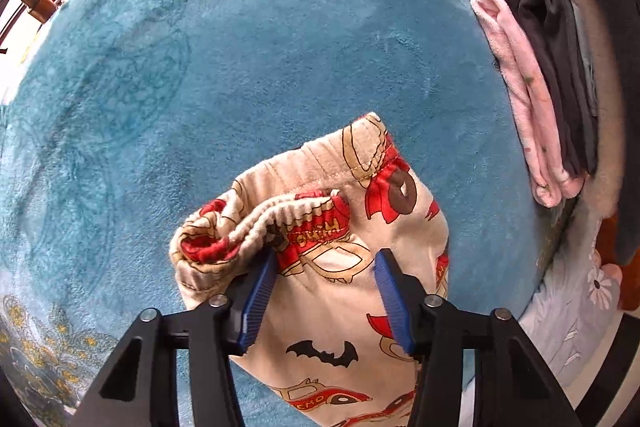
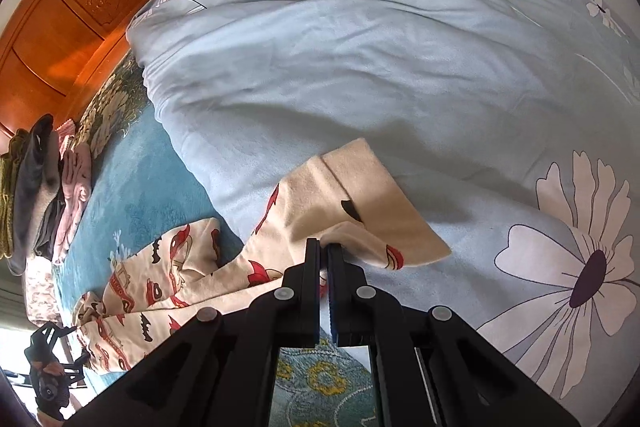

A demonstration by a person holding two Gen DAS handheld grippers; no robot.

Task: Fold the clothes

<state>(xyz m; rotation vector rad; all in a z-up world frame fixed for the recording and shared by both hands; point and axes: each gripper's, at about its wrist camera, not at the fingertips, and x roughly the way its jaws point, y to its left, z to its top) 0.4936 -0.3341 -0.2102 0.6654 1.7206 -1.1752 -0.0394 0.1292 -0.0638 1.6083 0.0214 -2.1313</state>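
In my left wrist view, my left gripper point(image 1: 326, 301) sat at the bottom centre of the frame with its blue pads point(image 1: 258, 301) spread apart, one on either side of the cream pyjama trousers point(image 1: 320, 227) printed with red cars and black bats; the bunched waistband lay just ahead of the left pad, and the trousers rested on the teal plush blanket point(image 1: 240, 47) that filled most of the frame. At the right edge stood a stack of folded clothes point(image 1: 548, 87), pink beneath dark grey. In my right wrist view, my right gripper point(image 2: 324, 247) at lower centre had its jaws pressed together on a fold of the trouser leg point(image 2: 360, 195), which lay across the pale blue floral duvet point(image 2: 360, 47). The trousers trailed toward the lower left, and an orange wooden headboard point(image 2: 80, 7) filled the upper left.
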